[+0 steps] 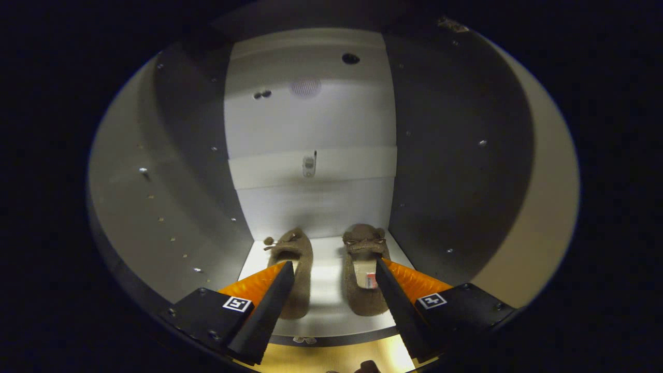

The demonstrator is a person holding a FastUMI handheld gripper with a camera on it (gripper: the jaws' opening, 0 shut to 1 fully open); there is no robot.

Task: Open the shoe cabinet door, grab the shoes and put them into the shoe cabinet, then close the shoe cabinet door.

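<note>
Gripper view: the gripper (334, 274) looks into the open white-panelled shoe cabinet (311, 129), whose grey side walls curve away on either hand. On the cabinet's white bottom shelf (326, 290) lie two brown fuzzy slippers, toes toward the back panel. The left slipper (298, 259) sits beside the inner edge of the left finger and is partly covered by it; the right slipper (362, 274) lies likewise against the right finger, with a small label showing inside its opening. The jaws stand wide apart with nothing between them but bare shelf and the slippers' inner sides; neither finger presses on anything that can be made out.

The slippers look light, soft and squashy, so they should yield under a pinch and not slip much; the firmer collar at the heel opening seems the best place to take hold. With both already on the shelf, the stowing looks done and the door remains to be closed.
</note>
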